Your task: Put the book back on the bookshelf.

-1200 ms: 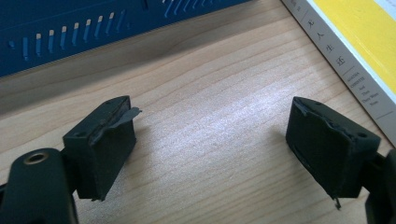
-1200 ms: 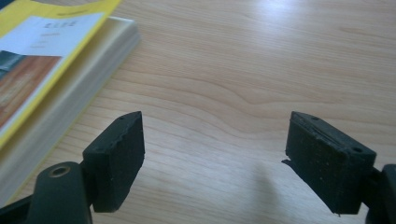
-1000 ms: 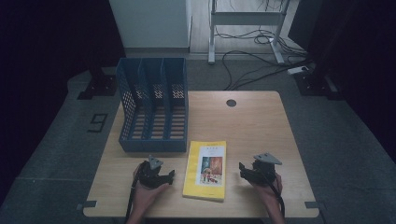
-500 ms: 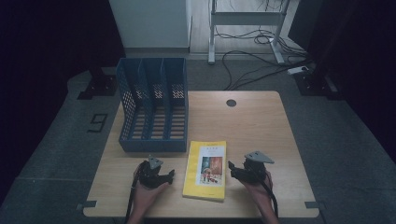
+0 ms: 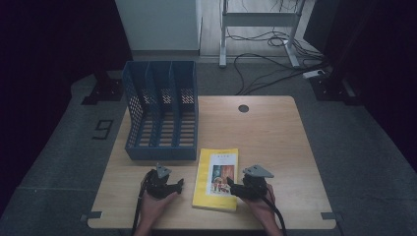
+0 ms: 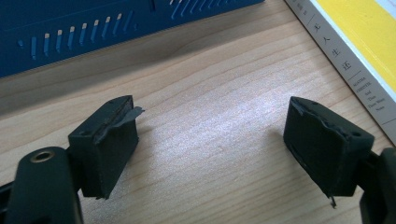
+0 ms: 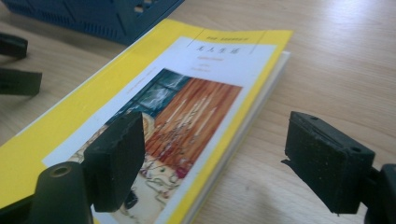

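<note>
A yellow book (image 5: 217, 178) with a picture on its white cover panel lies flat near the table's front edge. My right gripper (image 5: 231, 188) stands open at the book's right edge. In the right gripper view, one jaw hangs over the cover (image 7: 187, 98) and the other over bare wood, with the gripper (image 7: 219, 158) straddling that edge. My left gripper (image 5: 180, 185) is open just left of the book, low over the wood. The left gripper view has nothing between the jaws of the gripper (image 6: 212, 144), and the book's spine (image 6: 355, 56) runs along the upper right.
A blue slotted file organiser (image 5: 162, 113) stands at the back left of the wooden table (image 5: 265, 132), close behind the book. A round cable hole (image 5: 243, 108) sits at the table's far edge. Cables and a desk frame lie on the floor beyond.
My right gripper has moved left until its jaws straddle the book's right edge. The left gripper and the book have stayed where they were.
</note>
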{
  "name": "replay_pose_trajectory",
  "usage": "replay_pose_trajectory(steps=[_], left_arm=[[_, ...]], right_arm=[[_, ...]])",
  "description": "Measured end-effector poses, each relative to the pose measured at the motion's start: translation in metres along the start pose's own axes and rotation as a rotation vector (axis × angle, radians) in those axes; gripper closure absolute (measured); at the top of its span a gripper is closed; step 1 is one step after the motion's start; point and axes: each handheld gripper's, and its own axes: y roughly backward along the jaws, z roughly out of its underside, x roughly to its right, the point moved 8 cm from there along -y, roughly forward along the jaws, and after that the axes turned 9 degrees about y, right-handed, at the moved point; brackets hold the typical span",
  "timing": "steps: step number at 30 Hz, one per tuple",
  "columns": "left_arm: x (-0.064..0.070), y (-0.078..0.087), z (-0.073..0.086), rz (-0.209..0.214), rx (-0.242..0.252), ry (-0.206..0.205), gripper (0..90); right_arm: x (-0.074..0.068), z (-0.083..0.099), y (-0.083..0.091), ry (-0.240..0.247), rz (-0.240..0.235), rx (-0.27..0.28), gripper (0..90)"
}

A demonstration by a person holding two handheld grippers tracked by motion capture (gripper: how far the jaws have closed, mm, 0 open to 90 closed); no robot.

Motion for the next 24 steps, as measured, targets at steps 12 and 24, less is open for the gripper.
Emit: replay_pose_trajectory(steps=[12, 24], left_arm=[[0.000, 0.000, 0.000, 0.000, 0.000, 0.000, 17.5], [0.024, 0.015, -0.010, 0.119, 0.075, 0.030, 22.9]], right_arm=[[-0.013, 0.010, -0.012, 0.024, -0.019, -0.042, 19.8], [-0.016, 0.018, -0.018, 0.042, -0.022, -0.066, 21.8]])
